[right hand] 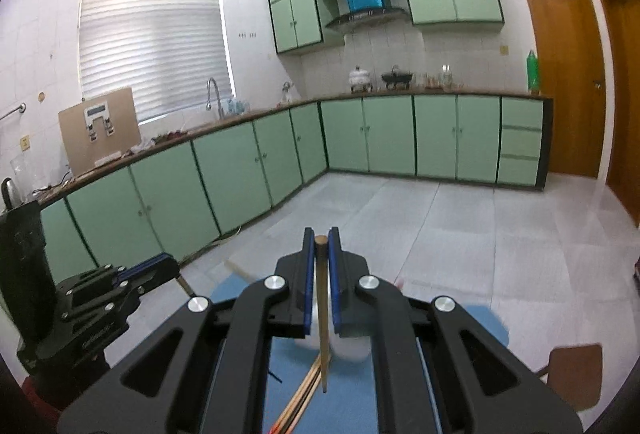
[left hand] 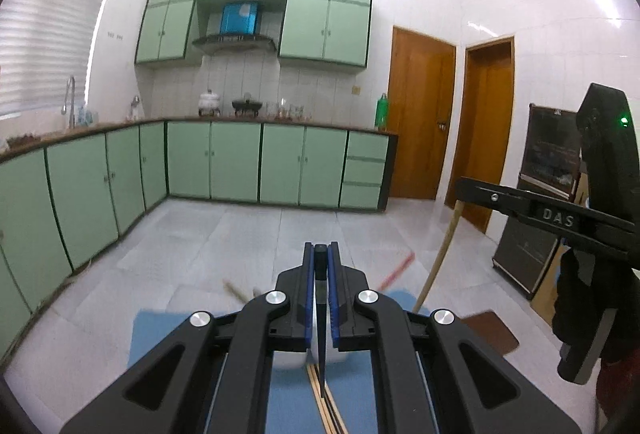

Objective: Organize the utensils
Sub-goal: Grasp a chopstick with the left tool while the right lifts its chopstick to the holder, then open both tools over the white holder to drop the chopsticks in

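My left gripper (left hand: 321, 254) is shut on a black chopstick (left hand: 321, 314) that hangs point-down over a blue mat (left hand: 288, 406). My right gripper (right hand: 321, 240) is shut on a wooden chopstick (right hand: 323, 334), also point-down over the mat (right hand: 360, 394). Several more chopsticks (left hand: 326, 406) lie on the mat under the grippers; they also show in the right wrist view (right hand: 298, 406). A white holder (right hand: 348, 346) stands on the mat behind them. The right gripper (left hand: 460, 189) appears at the right of the left wrist view, holding its wooden stick (left hand: 438, 258). The left gripper (right hand: 160, 266) appears at lower left of the right wrist view.
Green kitchen cabinets (left hand: 256, 161) line the far walls under a counter with a sink tap (right hand: 214, 93). Two wooden doors (left hand: 420, 113) stand at the right. A brown chair seat (right hand: 576, 370) is to the right of the mat. A red stick (left hand: 396, 270) lies blurred beyond the mat.
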The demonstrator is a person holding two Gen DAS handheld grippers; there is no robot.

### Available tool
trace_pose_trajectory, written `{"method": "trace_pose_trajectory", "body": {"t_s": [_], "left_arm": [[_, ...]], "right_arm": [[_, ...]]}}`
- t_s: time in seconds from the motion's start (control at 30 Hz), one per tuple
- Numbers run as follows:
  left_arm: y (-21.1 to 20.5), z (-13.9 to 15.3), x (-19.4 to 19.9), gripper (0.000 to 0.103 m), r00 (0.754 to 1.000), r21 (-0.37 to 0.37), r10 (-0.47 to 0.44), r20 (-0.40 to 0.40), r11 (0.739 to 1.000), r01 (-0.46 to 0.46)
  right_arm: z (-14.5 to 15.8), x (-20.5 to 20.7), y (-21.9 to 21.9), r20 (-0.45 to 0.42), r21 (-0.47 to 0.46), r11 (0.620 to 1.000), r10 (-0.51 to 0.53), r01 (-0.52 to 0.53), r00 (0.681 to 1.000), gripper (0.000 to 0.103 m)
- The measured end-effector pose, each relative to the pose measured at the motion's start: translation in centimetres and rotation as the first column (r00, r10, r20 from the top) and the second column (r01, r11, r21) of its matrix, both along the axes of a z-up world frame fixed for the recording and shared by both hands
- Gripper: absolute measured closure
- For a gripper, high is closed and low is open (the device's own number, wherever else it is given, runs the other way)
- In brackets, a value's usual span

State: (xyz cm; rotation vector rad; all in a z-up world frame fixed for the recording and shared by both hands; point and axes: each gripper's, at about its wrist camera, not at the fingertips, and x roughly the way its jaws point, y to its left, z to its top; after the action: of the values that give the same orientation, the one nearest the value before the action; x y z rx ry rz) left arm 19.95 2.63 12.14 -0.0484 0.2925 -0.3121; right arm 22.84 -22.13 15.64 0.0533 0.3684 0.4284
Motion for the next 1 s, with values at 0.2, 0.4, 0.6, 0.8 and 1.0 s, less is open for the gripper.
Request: {"method": "trace_pose_trajectory", "body": {"t_s": [0.2,0.4,0.6,0.8,1.0], "left_arm": [[-0.8,3.6,2.9,0.097,0.993,0.012,0.025,0.113,1.000,-0.026],[-1.7,3.2,6.8,0.097,0.989,0.027,0.046,0.139,0.998,-0.050],[-2.0,-1.0,10.1,0.097,0.999,0.039,0.044,0.031,0.998,-0.045],[-1.8,-3.5,10.7,0.094,0.999,0.065,0.037,-0.036,0.997,-0.035],[-1.2,-2.3,7.8,0.080,0.999,0.057,0.042,0.006,0.997,-0.043]], "right_arm": [[2.4,4.3,0.4,0.068,0.011,0.999,-0.042,0.041,0.997,0.097],[0.6,7.8,1.1,0.046,0.014,0.998,-0.061,0.061,0.997,0.097],[-3.6,10.1,2.4,-0.043,-0.029,0.998,-0.060,0.059,0.997,0.097],[-5.8,9.1,2.3,-0.069,-0.050,0.996,-0.079,0.076,0.994,0.082],[-4.7,6.6,0.5,-0.024,-0.019,0.993,-0.117,0.117,0.993,0.064]]}}
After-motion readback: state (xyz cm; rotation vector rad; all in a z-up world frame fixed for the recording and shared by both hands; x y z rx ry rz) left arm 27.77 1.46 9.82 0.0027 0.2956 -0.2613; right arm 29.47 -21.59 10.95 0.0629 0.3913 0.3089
